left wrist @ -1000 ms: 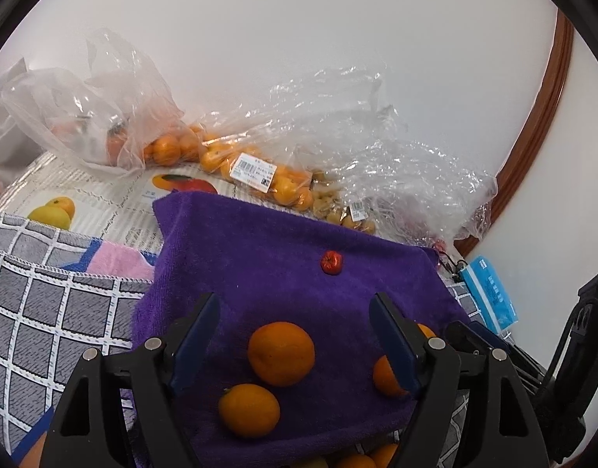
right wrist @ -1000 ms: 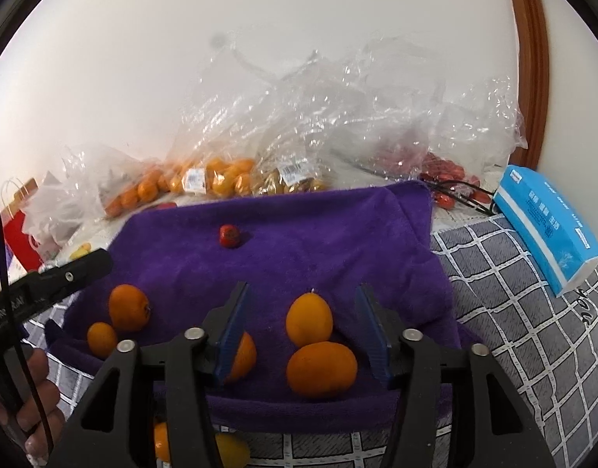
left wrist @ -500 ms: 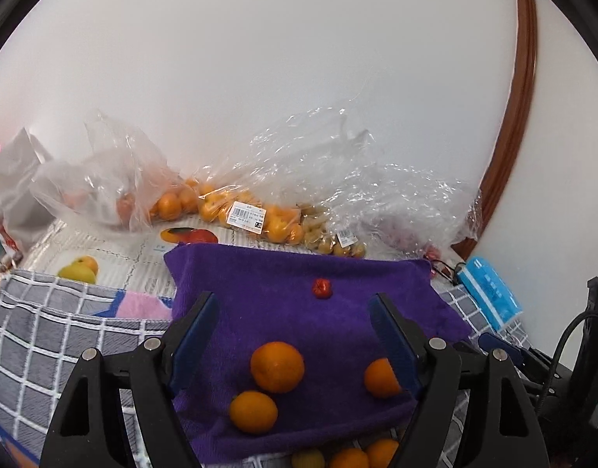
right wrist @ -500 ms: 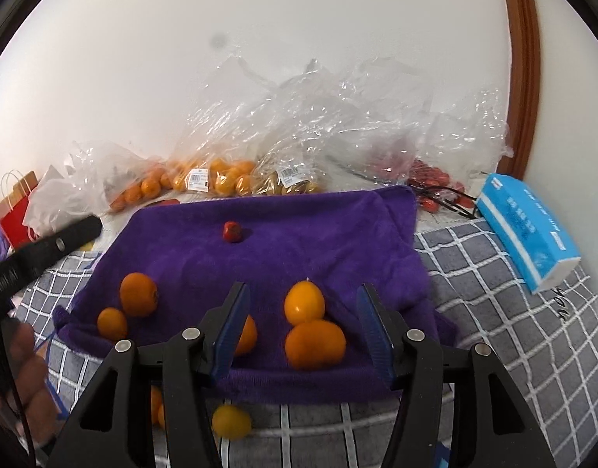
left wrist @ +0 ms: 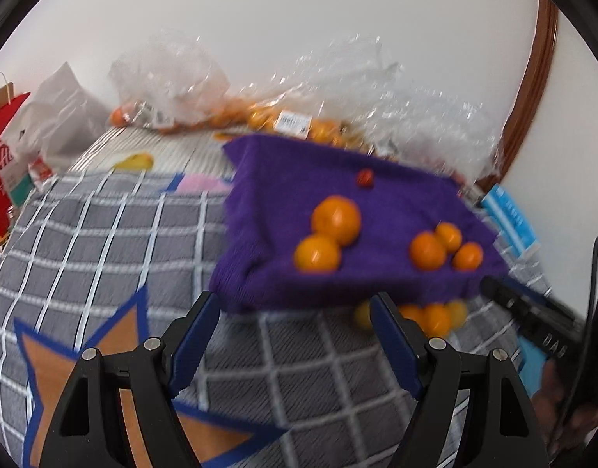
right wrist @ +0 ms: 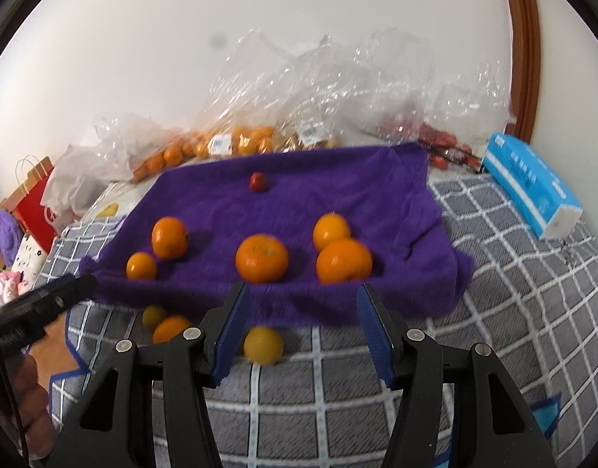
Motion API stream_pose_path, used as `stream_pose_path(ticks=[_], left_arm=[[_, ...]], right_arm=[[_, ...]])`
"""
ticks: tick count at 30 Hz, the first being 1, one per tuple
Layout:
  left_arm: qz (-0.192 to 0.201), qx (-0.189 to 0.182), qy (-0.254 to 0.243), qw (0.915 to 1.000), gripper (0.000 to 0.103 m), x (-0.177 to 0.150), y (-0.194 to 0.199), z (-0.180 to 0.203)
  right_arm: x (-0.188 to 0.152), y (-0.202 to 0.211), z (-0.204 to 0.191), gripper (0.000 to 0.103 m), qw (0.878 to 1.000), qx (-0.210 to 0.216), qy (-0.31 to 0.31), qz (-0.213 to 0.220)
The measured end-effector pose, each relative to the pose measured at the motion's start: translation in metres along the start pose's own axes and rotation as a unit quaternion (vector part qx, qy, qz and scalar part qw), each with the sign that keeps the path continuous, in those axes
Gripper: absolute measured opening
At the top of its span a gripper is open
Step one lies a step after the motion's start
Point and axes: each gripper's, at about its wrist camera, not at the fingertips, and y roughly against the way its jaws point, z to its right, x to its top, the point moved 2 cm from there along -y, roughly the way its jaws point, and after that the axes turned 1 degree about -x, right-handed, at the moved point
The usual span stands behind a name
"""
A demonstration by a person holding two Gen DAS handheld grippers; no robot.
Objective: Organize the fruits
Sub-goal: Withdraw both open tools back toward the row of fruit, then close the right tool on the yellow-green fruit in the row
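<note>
A purple towel [right wrist: 338,191] lies on a grey checked bedspread [right wrist: 513,292] and carries several oranges, among them a big one [right wrist: 261,258] near its front edge, plus one small red fruit [right wrist: 258,181]. More loose fruit lies on the bedspread in front of the towel, including a yellow one [right wrist: 263,345]. My right gripper [right wrist: 302,325] hangs open above that front edge, with nothing between its fingers. In the left wrist view the towel [left wrist: 299,179] sits ahead and to the right. My left gripper [left wrist: 295,327] is open and empty over the bedspread.
Clear plastic bags of oranges [right wrist: 236,140] and red fruit are piled along the white wall. A blue tissue pack [right wrist: 533,191] lies at the right. A red paper bag [left wrist: 2,163] and white bags stand at the left. A wooden door frame [right wrist: 525,39] rises at the right.
Both grippers have drawn back from the towel, so fruit once between the fingers now lies ahead of them. The left view has swung left, showing more bedspread. Neither opening has changed.
</note>
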Motion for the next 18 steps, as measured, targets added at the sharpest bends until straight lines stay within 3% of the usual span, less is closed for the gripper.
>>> stream_pose_path(ticks=[6,16,18], left_arm=[[-0.014,-0.001,0.0,0.9999,0.078,-0.016,-0.002,-0.012],[-0.029,-0.04,0.054,0.9974,0.078,-0.022,-0.002,-0.03],[-0.028,-0.042,0.061,0.9968,0.078,-0.021,-0.002,-0.033]], right_arm=[[-0.014,-0.009,-0.011,0.057,0.999,0.001,0.021,-0.027],[-0.018,-0.024,-0.018,0.057,0.998,-0.007,0.03,-0.046],[-0.018,-0.028,-0.018,0.052,0.998,-0.011,0.028,-0.048]])
